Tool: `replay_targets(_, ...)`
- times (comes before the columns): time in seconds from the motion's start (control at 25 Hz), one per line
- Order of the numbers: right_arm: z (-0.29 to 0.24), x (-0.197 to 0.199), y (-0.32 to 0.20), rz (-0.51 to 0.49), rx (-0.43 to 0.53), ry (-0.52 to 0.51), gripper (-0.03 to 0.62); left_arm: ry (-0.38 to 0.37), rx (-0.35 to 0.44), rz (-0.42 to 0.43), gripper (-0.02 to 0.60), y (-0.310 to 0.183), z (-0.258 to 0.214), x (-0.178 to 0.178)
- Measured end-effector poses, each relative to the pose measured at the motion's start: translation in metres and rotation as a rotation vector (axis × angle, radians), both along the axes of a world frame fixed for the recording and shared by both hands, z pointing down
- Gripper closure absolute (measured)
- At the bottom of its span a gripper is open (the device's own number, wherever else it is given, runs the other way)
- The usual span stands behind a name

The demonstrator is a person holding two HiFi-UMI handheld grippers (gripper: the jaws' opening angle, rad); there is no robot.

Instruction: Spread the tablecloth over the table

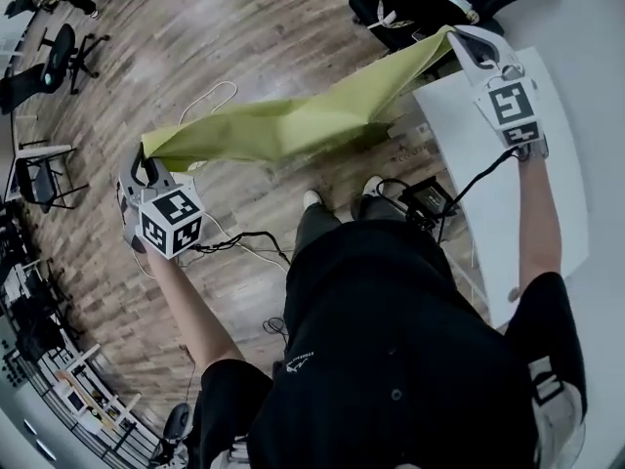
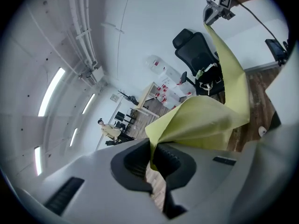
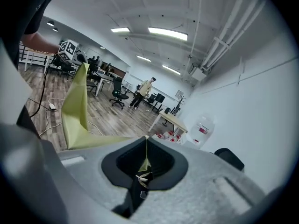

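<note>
Tablecloth (image 1: 293, 125) between outstretched arms (image 1: 190, 306)

The left gripper (image 2: 152, 160) has its dark padded jaws closed on a corner of the yellow-green fabric tablecloth (image 2: 210, 120), which rises in loose folds to the right gripper (image 2: 210, 18). A black office chair (image 2: 196, 55) stands behind on the wooden floor (image 2: 254, 85).
</note>
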State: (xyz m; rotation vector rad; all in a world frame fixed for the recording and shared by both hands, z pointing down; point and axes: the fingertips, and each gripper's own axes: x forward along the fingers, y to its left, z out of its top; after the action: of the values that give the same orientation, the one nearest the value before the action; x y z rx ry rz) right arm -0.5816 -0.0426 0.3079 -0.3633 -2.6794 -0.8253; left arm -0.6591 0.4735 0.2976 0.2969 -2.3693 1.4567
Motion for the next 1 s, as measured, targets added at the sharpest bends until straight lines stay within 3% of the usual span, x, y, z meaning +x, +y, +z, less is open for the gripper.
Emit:
replay_targets(0.16,-0.023,-0.018,-0.007,-0.025,-0.01,-0.045,0.585,-0.008,0.005,-0.068,0.574,0.011,-0.009,0.025)
replay_targets(0.4,-0.026,-0.005,-0.039,0.031,-0.01,-0.068,0.585,-0.017,0.027,-0.097,0.574,0.01,-0.007,0.05)
replay_targets(0.72,-0.051,0.062,-0.104,0.154,0.038,-0.128,0.585,-0.035,0.04,0.024,0.574,-0.045,-0.01,0.067)
replay_targets(1.0,-0.044,0.139,-0.167,0.296,0.003,-0.122,0.585,-0.034,0.108,0.111,0.574,-0.087,0.002,0.098)
